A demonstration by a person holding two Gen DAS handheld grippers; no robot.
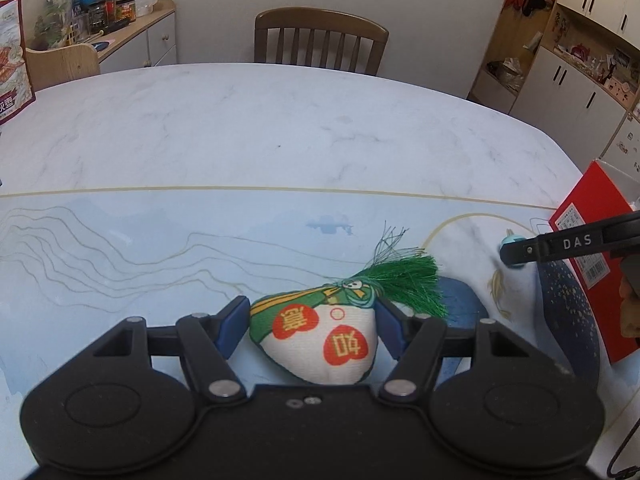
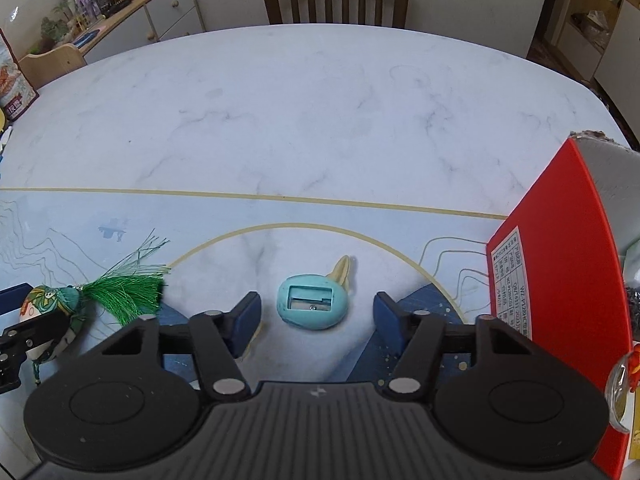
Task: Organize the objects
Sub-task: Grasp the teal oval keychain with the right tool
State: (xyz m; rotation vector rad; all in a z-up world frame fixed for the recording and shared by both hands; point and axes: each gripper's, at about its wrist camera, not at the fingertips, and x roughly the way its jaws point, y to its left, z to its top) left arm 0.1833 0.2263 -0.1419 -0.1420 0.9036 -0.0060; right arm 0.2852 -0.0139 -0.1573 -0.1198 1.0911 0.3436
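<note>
A white and green fabric sachet (image 1: pixel 316 340) with red hearts and a green tassel (image 1: pixel 404 280) lies on the mat between the blue pads of my left gripper (image 1: pixel 312 320). The jaws stand wide open, one pad close to each side of the sachet. In the right wrist view a teal egg-shaped pencil sharpener (image 2: pixel 313 306) rests on the mat between the fingers of my open right gripper (image 2: pixel 316 312), with a gap on both sides. The sachet (image 2: pixel 46 306) also shows at that view's left edge. The right gripper's finger (image 1: pixel 532 249) reaches in from the right of the left wrist view.
A red box (image 2: pixel 560 280) stands at the right edge of the mat, close to my right gripper. The pale blue mat (image 1: pixel 160 248) covers the near part of a marble table (image 1: pixel 280 128). A wooden chair (image 1: pixel 320 40) stands behind it and a red snack bag (image 1: pixel 12 60) at far left.
</note>
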